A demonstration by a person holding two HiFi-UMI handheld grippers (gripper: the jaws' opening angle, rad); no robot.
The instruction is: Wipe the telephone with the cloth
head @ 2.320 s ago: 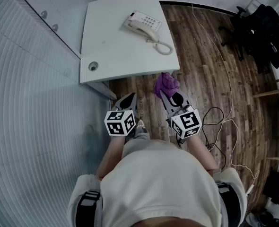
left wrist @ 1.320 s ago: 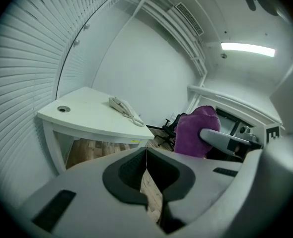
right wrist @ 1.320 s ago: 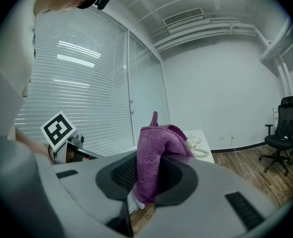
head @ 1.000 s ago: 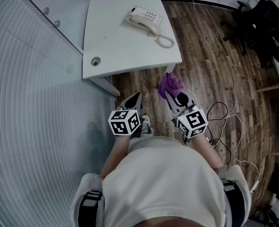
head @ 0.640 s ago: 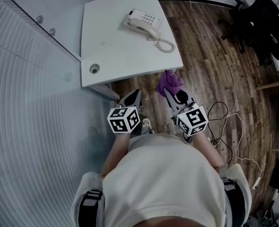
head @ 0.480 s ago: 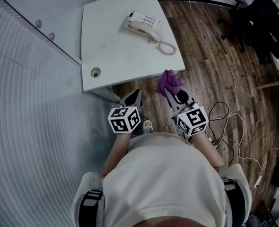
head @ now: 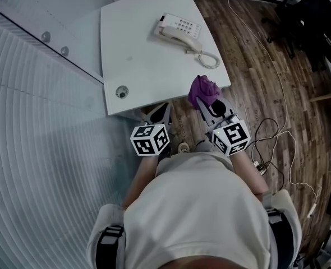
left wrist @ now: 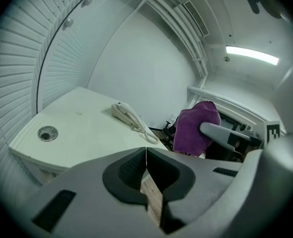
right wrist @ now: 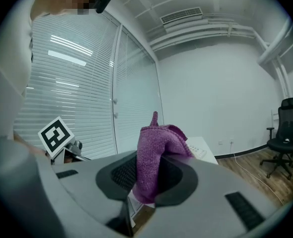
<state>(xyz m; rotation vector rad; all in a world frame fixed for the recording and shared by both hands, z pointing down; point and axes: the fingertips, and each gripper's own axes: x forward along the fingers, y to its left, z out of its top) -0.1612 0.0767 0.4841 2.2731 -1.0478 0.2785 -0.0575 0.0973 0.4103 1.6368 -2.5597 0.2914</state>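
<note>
The cream telephone [head: 179, 29] with its coiled cord [head: 209, 58] lies at the far right of the white table [head: 137, 55]; it also shows in the left gripper view as the telephone [left wrist: 127, 117]. My right gripper [head: 203, 102] is shut on a purple cloth [head: 201, 91], which hangs bunched just at the table's near right corner. In the right gripper view the cloth [right wrist: 154, 152] fills the jaws of the right gripper [right wrist: 145, 175]. My left gripper [head: 162, 110] sits at the table's near edge, and in its own view the left gripper [left wrist: 146, 156] is shut and empty.
A round cable hole [head: 121, 92] sits in the table's near left corner. White blinds and a glass wall [head: 36, 122] run along the left. Loose cables [head: 269, 136] lie on the wooden floor at right, and black office chairs [head: 317, 15] stand at the far right.
The table has come nearer in the head view. Both grippers moved forward together and now reach its near edge, the cloth still in the right jaws.
</note>
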